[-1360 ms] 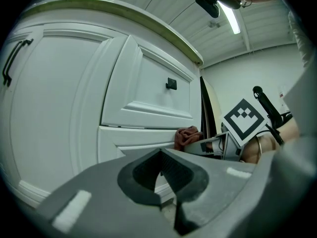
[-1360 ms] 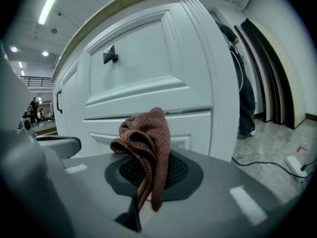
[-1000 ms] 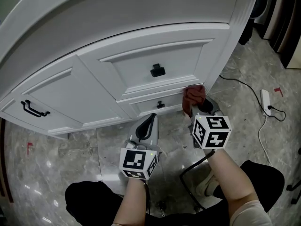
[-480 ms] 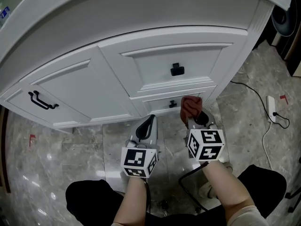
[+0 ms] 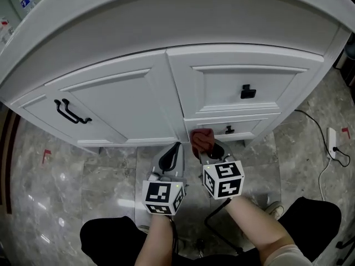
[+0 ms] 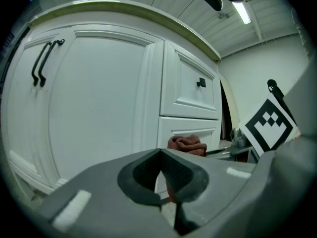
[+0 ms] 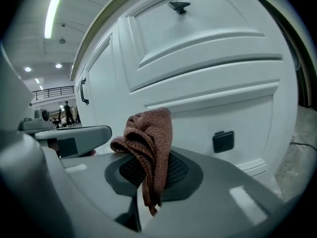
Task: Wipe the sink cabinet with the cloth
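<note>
The right tool (image 5: 208, 149) (image 7: 148, 180) is clamped on a rust-brown cloth (image 5: 202, 139) (image 7: 148, 135). The cloth is pinched between the jaws, bunches up in a crumpled wad past their tips, and a short tail hangs down behind the grip. That wad sits straight ahead of the tool at the front of the white sink cabinet (image 5: 138, 60), by the left end of the lower drawer (image 5: 252, 127) (image 7: 213, 108). I cannot tell whether it actually touches the panel. The drawer's black knob (image 7: 223, 141) lies to the tool's right. The left tool (image 5: 175, 148) (image 6: 161, 175) is just beside it on the left, jaws together with nothing between them, above the marble floor (image 5: 100, 176). It faces the cabinet, with the cloth (image 6: 187, 144) ahead to its right.
</note>
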